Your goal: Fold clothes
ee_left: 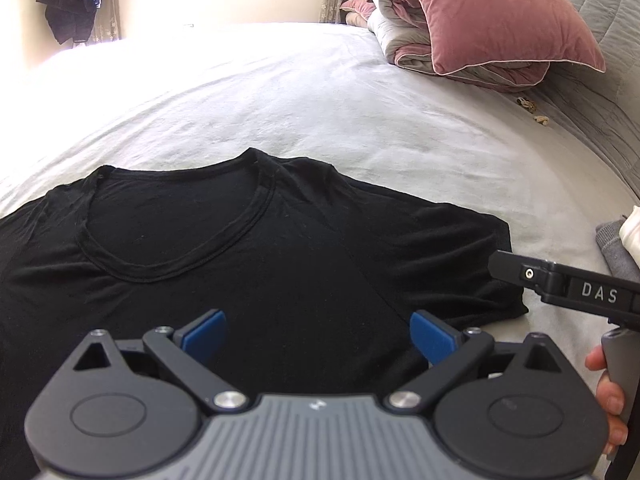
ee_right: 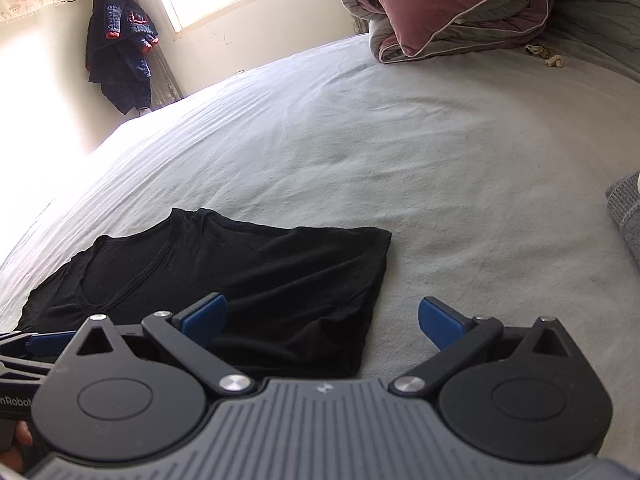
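A black T-shirt [ee_left: 224, 256] lies flat on the pale bed sheet [ee_left: 360, 112], neckline up, one sleeve spread to the right. My left gripper [ee_left: 318, 334] hovers open over the shirt's chest, nothing between its blue pads [ee_left: 204, 332]. The right gripper's black finger enters that view at the right edge beside the sleeve, held by a hand [ee_left: 608, 396]. In the right wrist view the T-shirt [ee_right: 248, 276] sits left of centre; my right gripper [ee_right: 322, 320] is open above the shirt's right edge and bare sheet [ee_right: 440, 152].
A pink pillow [ee_left: 496, 12] rests on a folded grey and pink quilt [ee_left: 400, 20] at the bed's far right. Grey folded cloth [ee_right: 626, 212] lies at the right edge. Dark clothes [ee_right: 120, 52] hang by the window wall. Small crumbs [ee_left: 528, 106] dot the sheet.
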The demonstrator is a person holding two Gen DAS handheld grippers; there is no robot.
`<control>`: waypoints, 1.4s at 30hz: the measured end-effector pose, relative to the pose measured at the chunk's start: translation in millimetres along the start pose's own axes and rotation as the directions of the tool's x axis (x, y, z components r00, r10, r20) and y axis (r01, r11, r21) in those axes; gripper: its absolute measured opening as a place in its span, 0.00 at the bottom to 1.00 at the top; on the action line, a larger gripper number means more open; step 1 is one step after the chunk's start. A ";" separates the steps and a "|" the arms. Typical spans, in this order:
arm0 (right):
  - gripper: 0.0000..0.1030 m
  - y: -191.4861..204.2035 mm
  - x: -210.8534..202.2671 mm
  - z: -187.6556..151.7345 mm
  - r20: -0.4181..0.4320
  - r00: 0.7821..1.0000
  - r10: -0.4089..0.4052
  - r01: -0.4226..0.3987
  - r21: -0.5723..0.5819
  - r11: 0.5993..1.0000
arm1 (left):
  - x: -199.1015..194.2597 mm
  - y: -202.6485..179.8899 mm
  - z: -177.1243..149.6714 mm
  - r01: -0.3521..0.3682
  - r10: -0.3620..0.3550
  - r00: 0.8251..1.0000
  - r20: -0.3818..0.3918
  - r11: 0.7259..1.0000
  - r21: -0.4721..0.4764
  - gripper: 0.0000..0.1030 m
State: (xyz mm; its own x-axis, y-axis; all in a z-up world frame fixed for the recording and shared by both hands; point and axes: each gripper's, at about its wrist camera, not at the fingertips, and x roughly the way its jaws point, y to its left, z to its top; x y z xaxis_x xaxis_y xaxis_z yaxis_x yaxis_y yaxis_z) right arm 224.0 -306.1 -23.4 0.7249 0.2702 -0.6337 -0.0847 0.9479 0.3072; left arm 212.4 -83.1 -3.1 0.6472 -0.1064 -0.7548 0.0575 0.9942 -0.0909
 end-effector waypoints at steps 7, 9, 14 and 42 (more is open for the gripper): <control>1.00 -22.1 -6.3 1.4 0.025 1.000 -0.003 0.001 0.081 0.997 | 2.4 -10.6 -1.3 0.106 -0.109 0.989 0.095 0.993 0.043 0.96; 1.00 -30.9 -11.6 2.6 0.036 0.999 -0.009 0.005 0.112 0.994 | 2.3 -24.7 -3.6 0.130 -0.148 0.981 0.129 0.982 0.138 0.95; 1.00 -44.8 -17.5 4.4 0.062 0.997 -0.047 0.037 0.163 0.986 | 5.4 -59.0 -9.8 0.098 -0.151 0.976 0.159 0.950 0.297 0.91; 1.00 -69.2 -25.0 6.2 0.087 0.987 -0.135 0.111 0.235 0.965 | 65.5 -141.8 18.0 0.241 -0.254 0.967 0.010 0.928 0.283 0.30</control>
State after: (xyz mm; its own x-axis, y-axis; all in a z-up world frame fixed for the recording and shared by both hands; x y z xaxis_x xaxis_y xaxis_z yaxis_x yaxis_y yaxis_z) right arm 215.9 -379.5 -24.4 0.7863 0.1240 -0.6053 0.1600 0.9054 0.3932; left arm 260.3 -230.8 -27.9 0.6189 -0.3553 -0.7005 0.4243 0.9017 -0.0824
